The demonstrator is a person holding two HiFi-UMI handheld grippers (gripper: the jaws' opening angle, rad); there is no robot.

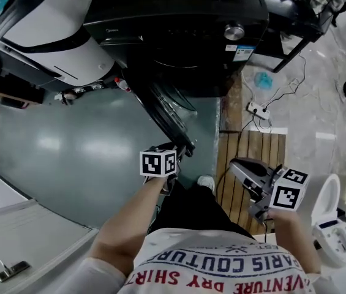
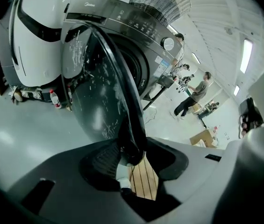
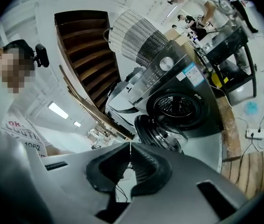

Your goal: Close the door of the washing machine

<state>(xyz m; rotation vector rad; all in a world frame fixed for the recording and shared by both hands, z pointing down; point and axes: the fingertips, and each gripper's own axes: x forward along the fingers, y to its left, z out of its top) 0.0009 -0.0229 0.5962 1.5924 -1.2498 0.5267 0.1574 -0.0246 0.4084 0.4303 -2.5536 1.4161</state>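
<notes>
Status: the washing machine, a dark front-loader, sits at upper centre of the head view. Its door is not closed. It stands swung well out from the front, running down toward the frame's centre, almost edge-on to the camera. In the right gripper view the drum opening is fully exposed at centre right.

Judgement: the task is at an early stage. The whole closing swing and the latch are left to do.

Left hand-held gripper: the jaws are spread wide, released. The door's dark outer rim stands between them near the tips. A gap shows on the rim's right side, with wooden slats visible through it, so there is no clamp on the rim. Light contact with the left pad cannot be ruled out.

Right hand-held gripper: it sits at lower right of the head view, well apart from the door. The jaws are clenched tip to tip with nothing between them.
</notes>
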